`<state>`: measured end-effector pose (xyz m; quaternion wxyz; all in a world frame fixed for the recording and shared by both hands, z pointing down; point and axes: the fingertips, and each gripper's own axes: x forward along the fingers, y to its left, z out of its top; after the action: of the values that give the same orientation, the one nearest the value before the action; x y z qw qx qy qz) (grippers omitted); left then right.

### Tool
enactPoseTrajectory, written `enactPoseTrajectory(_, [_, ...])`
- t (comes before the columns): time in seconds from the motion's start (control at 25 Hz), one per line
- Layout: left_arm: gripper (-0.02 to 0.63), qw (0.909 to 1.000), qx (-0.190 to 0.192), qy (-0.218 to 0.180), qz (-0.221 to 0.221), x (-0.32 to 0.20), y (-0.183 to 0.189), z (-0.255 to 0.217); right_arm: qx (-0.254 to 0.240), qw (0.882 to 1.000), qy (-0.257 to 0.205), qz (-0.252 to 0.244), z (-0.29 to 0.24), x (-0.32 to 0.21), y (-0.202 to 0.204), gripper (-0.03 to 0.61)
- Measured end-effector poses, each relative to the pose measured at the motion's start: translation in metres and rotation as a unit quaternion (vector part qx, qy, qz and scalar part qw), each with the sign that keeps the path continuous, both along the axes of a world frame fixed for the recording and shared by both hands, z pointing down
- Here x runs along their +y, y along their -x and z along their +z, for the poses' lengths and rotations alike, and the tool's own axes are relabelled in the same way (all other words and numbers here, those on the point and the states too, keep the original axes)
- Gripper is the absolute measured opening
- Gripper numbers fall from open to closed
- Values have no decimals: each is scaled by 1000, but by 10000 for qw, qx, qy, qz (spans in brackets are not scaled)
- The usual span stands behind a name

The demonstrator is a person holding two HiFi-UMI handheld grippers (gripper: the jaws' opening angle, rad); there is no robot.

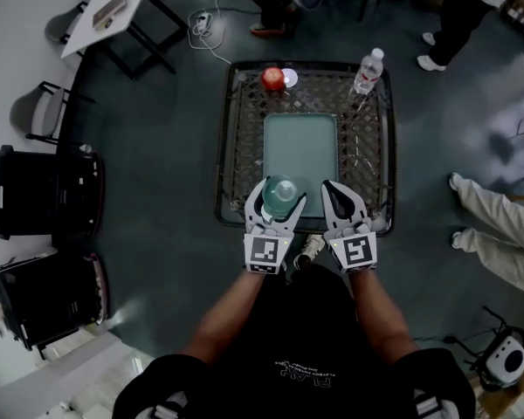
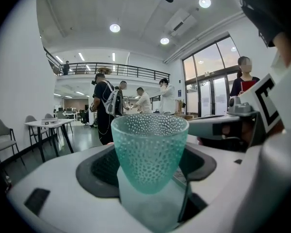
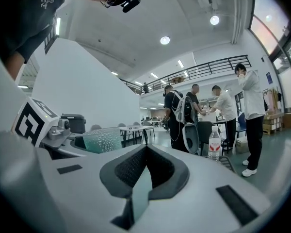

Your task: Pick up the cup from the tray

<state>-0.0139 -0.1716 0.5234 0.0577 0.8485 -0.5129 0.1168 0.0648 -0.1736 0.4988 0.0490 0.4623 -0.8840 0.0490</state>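
Two tools sit side by side in front of me at the near edge of the wire-mesh counter (image 1: 236,147). My left tool (image 1: 279,197) has its jaws closed on the cup (image 2: 149,149), a pale green glass one with a bumpy, dotted wall. It stands upright between the dark pads, mouth up, gripped low on its narrowing base while the rim rises clear above the jaws. From the head view the cup lies over the near edge of the tray (image 1: 300,147), a flat greenish rectangle in the middle of the counter; how high it sits above the tray I cannot tell. My right tool (image 1: 341,197) is just beside the left one and slightly apart from it, its jaws brought together with the pads meeting in a narrow line, and it grips no object. In the right gripper view the cup shows off to the left, beside the marker cube of the other tool. At the far end of the counter a red apple (image 1: 272,78) rests touching a small white disc (image 1: 290,78), and a water bottle (image 1: 367,71) with a red label stands upright at the far right corner, well apart from the tray. Several people stand past the counter's far end on the dark floor (image 1: 166,147).
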Motion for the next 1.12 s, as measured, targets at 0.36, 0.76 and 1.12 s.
enactPoseTrajectory(0.36, [370,9989,49,-417,196,3,27,-54,-3,9988,-420,263,-51,16,10,8])
enactPoseTrajectory(0.76, [370,9970,142,-684,318,8,38,-91,70,9956,-776,514,-97,24,17,8])
enactPoseTrajectory(1.12, [370,9970,140,-668,379,13,45,-93,-55,9938,-949,580,-109,31,26,8])
